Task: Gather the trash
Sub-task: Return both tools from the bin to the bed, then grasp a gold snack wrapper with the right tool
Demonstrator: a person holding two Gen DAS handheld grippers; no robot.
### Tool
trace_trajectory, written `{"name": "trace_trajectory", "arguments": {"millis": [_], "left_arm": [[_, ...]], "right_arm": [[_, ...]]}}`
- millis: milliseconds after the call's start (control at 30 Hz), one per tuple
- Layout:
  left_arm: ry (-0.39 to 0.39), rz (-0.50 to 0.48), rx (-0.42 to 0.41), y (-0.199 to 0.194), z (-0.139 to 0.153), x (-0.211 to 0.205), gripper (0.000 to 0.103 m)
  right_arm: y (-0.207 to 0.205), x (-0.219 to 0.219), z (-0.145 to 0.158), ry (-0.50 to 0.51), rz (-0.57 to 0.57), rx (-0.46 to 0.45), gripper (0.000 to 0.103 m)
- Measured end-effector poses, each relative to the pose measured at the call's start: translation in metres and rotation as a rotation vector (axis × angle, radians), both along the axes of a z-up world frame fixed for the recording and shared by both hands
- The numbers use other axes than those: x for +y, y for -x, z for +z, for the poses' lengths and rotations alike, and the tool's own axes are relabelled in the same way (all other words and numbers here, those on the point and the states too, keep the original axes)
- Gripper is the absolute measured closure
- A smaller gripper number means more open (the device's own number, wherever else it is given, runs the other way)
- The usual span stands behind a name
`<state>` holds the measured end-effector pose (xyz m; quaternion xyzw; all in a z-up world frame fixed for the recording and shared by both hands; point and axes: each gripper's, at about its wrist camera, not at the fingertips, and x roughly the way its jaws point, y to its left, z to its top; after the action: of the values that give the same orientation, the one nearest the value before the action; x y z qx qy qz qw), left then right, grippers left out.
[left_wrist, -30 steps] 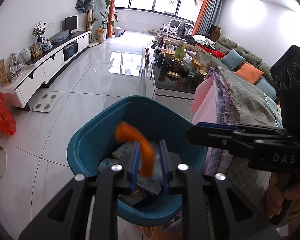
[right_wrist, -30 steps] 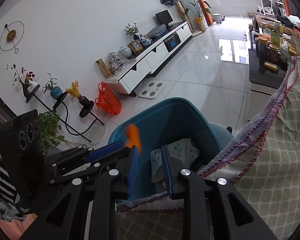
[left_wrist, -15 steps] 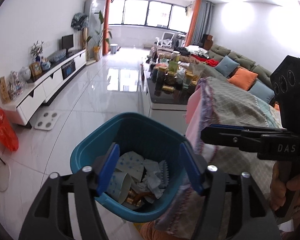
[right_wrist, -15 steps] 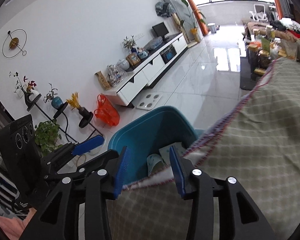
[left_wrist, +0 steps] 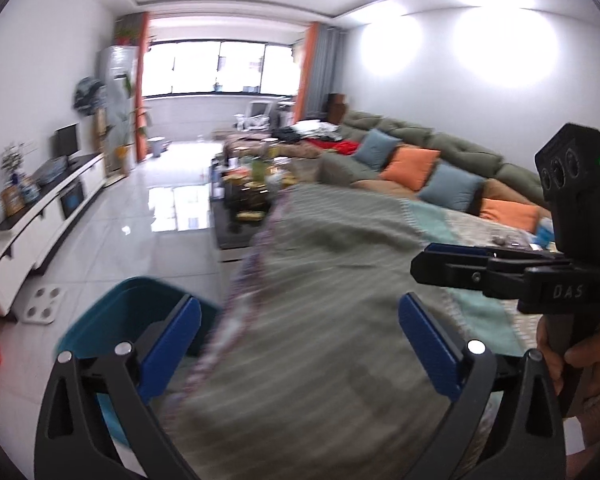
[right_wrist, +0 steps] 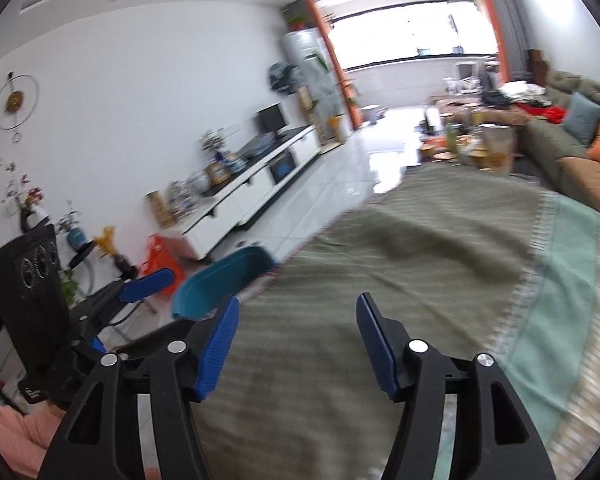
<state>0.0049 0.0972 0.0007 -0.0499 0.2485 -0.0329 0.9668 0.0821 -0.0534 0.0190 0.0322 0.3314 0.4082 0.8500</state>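
The teal trash bin stands on the floor at the lower left, beside a table draped in a grey-green cloth; its inside is hidden. My left gripper hangs over the cloth's edge, jaws opening wide with nothing between them. My right gripper is above the same cloth, jaws opening and empty, and the bin sits to its left. Each gripper shows in the other's view: the right gripper at the right, the left gripper at the left. A few small blurred bits lie far right on the cloth.
A white TV cabinet runs along the left wall, with a white scale and an orange bag on the floor near it. A cluttered dark coffee table stands beyond the cloth. A sofa with cushions lines the right side.
The orange scrap that the left gripper held over the bin is gone from its jaws. Both grippers have widened and swung right, from above the bin to over the cloth.
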Motion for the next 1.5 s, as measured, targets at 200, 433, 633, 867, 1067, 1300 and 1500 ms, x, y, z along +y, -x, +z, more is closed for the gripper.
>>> {"name": "trace_trajectory", "arguments": {"millis": [200,433,633,867,1067,1300,1500], "left_arm": [[0.007,-0.146,0.001,-0.017,-0.002,-0.062,0.004],[-0.032,-0.287,0.009,-0.034,-0.006,-0.130,0.004],[-0.052,-0.375,0.023,-0.046,-0.009,-0.173,0.004],[-0.068,-0.448,0.048,-0.054,-0.012,-0.208,0.004],[-0.075,-0.475,0.058,-0.060,-0.012,-0.229,0.004],[-0.075,-0.477,0.083,-0.066,-0.018,-0.237,0.004],[-0.062,-0.459,0.102,-0.069,-0.021,-0.231,0.005]], "right_arm": [[0.005,-0.076,0.000,0.029,-0.185,-0.019,0.035],[0.006,-0.153,-0.005,0.024,-0.361,-0.015,0.035],[0.007,-0.202,-0.012,0.020,-0.455,-0.005,0.035],[0.006,-0.240,-0.018,0.009,-0.527,-0.002,0.035],[-0.006,-0.268,-0.026,0.038,-0.613,0.018,0.035],[-0.034,-0.281,-0.041,0.081,-0.641,0.081,0.035],[-0.057,-0.279,-0.051,0.136,-0.636,0.142,0.050]]}}
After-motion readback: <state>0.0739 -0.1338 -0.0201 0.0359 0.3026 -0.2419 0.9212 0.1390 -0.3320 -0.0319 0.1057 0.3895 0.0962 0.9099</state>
